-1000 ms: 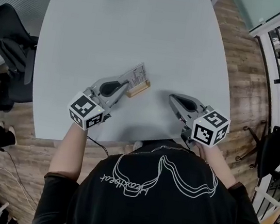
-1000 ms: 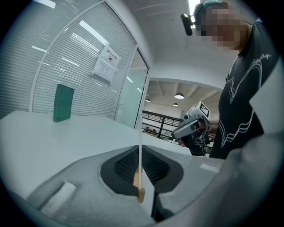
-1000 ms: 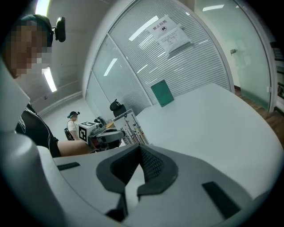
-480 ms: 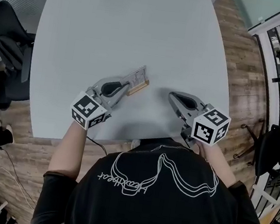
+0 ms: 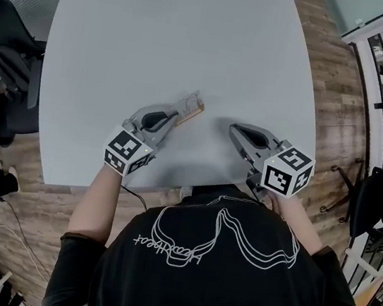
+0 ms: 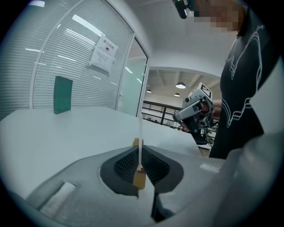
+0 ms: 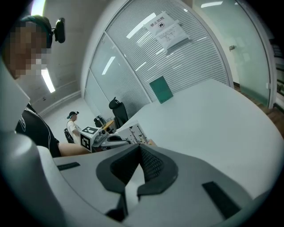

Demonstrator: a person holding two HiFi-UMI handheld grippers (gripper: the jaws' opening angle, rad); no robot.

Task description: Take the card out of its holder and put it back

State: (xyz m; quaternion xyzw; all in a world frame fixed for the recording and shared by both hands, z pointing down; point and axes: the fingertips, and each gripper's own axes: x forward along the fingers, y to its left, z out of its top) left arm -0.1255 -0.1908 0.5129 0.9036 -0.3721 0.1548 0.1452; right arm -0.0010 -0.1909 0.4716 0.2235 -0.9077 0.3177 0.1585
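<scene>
Inspected mid-task: card pinched at its holder.

Found left gripper clamped on the near edge of the card, seated edge-on in the wooden holder on the table. Judged the low pinch as chosen for a straight pull without bending. Found right gripper closed on nothing, well apart to the right, probably held clear until needed to steady the holder.

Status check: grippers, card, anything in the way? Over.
Left gripper shut on card. Right gripper shut, empty, off to the side. Card in wooden holder, not yet out. Nothing blocking on table.
</scene>
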